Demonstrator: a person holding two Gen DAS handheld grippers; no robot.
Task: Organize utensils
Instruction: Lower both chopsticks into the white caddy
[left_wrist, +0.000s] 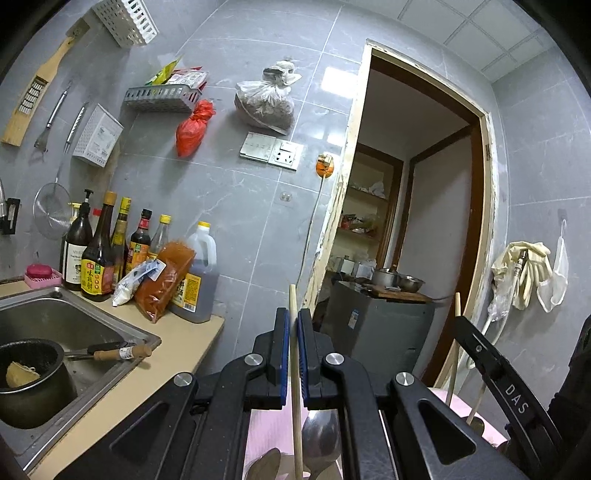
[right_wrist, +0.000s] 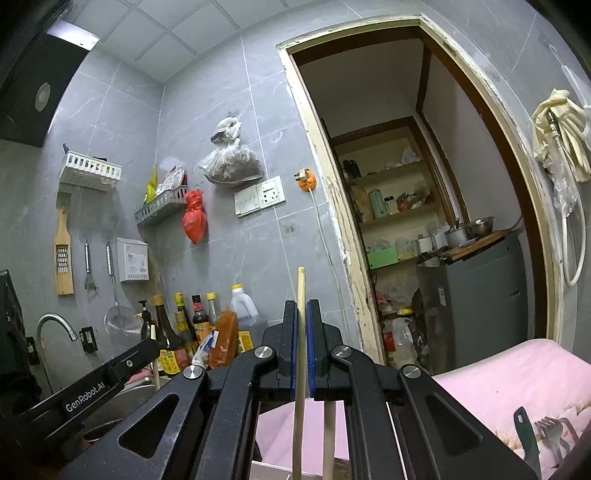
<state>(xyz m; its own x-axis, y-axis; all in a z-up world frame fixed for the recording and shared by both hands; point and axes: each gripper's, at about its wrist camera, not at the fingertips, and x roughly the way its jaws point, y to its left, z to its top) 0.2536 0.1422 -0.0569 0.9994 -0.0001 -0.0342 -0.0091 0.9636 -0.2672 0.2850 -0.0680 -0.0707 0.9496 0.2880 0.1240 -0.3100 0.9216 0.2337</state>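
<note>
In the left wrist view my left gripper (left_wrist: 293, 314) is shut on a wooden chopstick (left_wrist: 291, 295) that stands upright between the blue pads. Below it, metal spoons (left_wrist: 321, 435) lie on a pink cloth (left_wrist: 269, 424). My right gripper (right_wrist: 302, 306) is likewise shut on an upright wooden chopstick (right_wrist: 301, 280); a second wooden stick (right_wrist: 328, 435) shows beneath it. Each gripper appears at the edge of the other's view: the right gripper (left_wrist: 476, 343) and the left gripper (right_wrist: 125, 365). A fork (right_wrist: 550, 432) and a green-handled utensil (right_wrist: 524, 432) lie on the pink cloth (right_wrist: 517, 369).
A steel sink (left_wrist: 74, 317) with a dark pot (left_wrist: 29, 369) sits at the left, sauce bottles (left_wrist: 110, 251) behind it. White baskets (left_wrist: 99, 134) and tools hang on the grey tiled wall. An open doorway (left_wrist: 424, 184) shows a grey cabinet (left_wrist: 376, 325).
</note>
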